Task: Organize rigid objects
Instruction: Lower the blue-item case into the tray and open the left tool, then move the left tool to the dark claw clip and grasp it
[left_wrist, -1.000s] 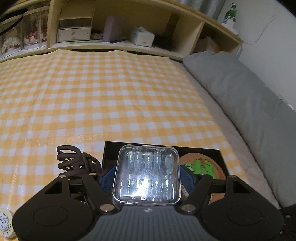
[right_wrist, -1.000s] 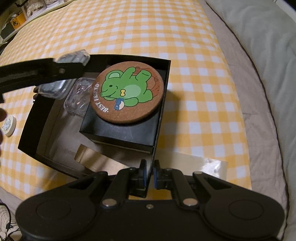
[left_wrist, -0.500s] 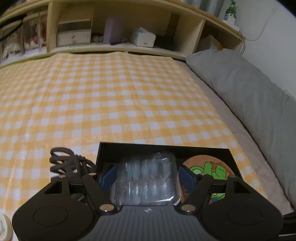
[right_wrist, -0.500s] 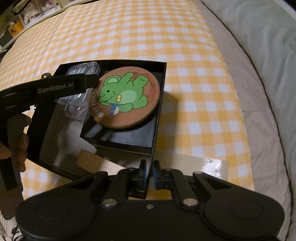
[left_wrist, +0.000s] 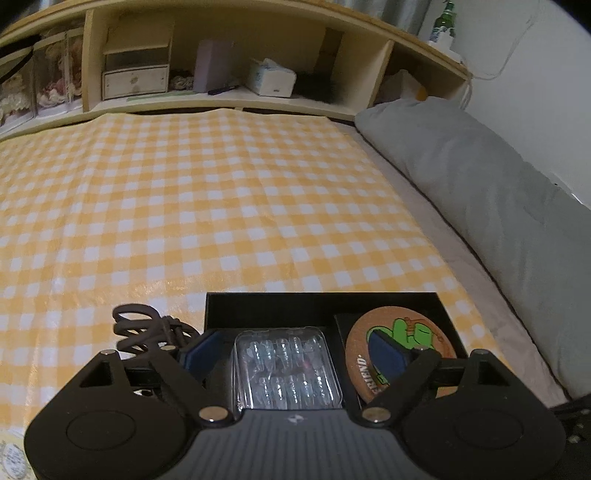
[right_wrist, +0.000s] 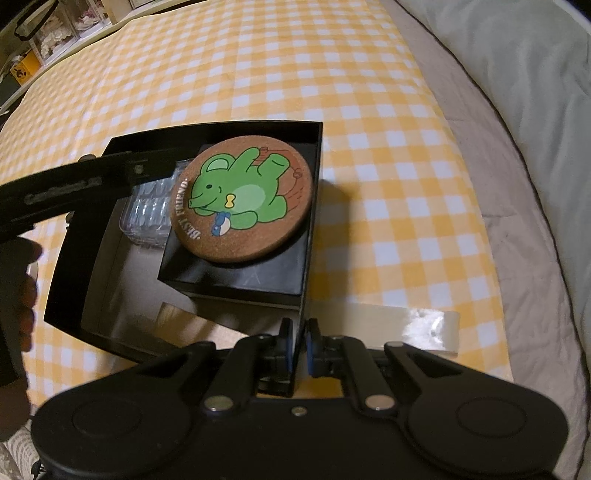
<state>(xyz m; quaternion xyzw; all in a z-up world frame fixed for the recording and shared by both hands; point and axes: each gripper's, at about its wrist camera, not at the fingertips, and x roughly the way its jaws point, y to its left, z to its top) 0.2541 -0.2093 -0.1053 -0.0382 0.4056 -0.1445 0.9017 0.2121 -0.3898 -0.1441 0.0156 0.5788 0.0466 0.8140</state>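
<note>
step: release clear case (left_wrist: 286, 371) into black box (right_wrist: 74, 295) | left claw (left_wrist: 291, 356) opening, pads off case, case lay beside coaster (right_wrist: 242, 199) | right claw (right_wrist: 298, 349) pinched box wall | tip: lift straight, keep box steady

My bed wears a yellow checked cloth (left_wrist: 207, 192); a grey pillow (left_wrist: 480, 192) lies along the white wall (left_wrist: 535, 92), beyond it a wooden shelf headboard (left_wrist: 236, 99) (dimly lit).

- Checked cloth (left_wrist: 229, 206) lying bare beyond the black box (right_wrist: 110, 147); free passage there.
- Cork coaster (right_wrist: 243, 203) and clear case (right_wrist: 147, 210) crowding the box's far end.
- Near-left box floor showing open.
- Grey pillow (left_wrist: 480, 177) walling the right side.
</note>
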